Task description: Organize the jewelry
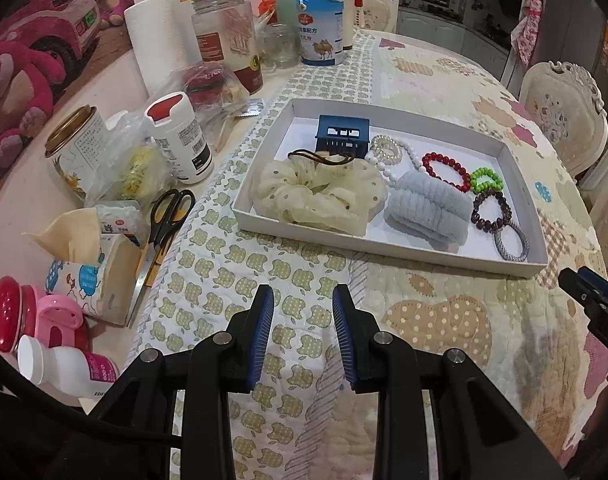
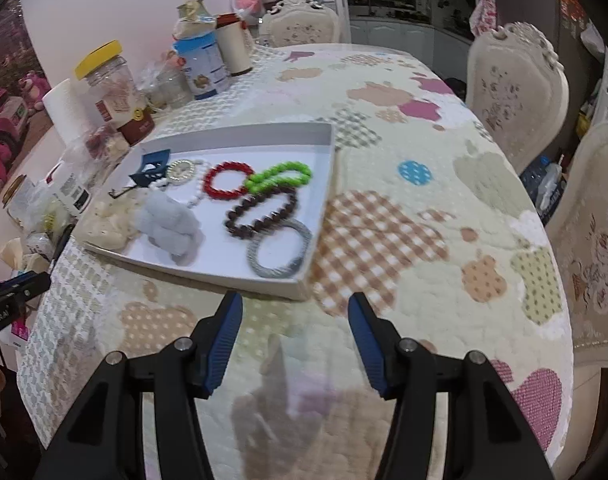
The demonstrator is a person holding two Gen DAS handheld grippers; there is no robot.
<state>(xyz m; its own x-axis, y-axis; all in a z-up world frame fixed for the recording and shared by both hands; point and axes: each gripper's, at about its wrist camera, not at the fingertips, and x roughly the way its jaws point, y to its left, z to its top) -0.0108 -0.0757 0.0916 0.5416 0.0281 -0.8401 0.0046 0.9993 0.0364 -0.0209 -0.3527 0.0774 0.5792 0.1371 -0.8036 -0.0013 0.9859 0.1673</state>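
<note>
A white tray point(image 1: 515, 268) point(image 2: 327, 148) on the quilted table holds a cream scrunchie point(image 1: 315, 196), a grey scrunchie point(image 1: 427, 210) point(image 2: 170, 224), a blue hair claw point(image 1: 341, 138) point(image 2: 152, 168), white pearl beads point(image 1: 387, 156), a red bracelet point(image 1: 445, 170) point(image 2: 214, 190), a green bracelet point(image 1: 485, 179) point(image 2: 280, 174), a dark bracelet point(image 1: 491, 212) point(image 2: 260, 210) and a grey coil hair tie point(image 1: 511, 244) point(image 2: 278, 250). My left gripper point(image 1: 303, 294) is open and empty, short of the tray's near edge. My right gripper point(image 2: 295, 302) is open and empty near the tray's near corner.
Clutter stands left of the tray: scissors point(image 1: 166, 216), a tissue pack point(image 1: 88, 276), white bottles point(image 1: 182, 140), jars point(image 1: 228, 36), a paper roll point(image 1: 156, 44) and a blue-labelled tin point(image 1: 321, 28). Chairs point(image 2: 515, 100) stand at the table's right edge. The right gripper shows in the left wrist view point(image 1: 591, 292).
</note>
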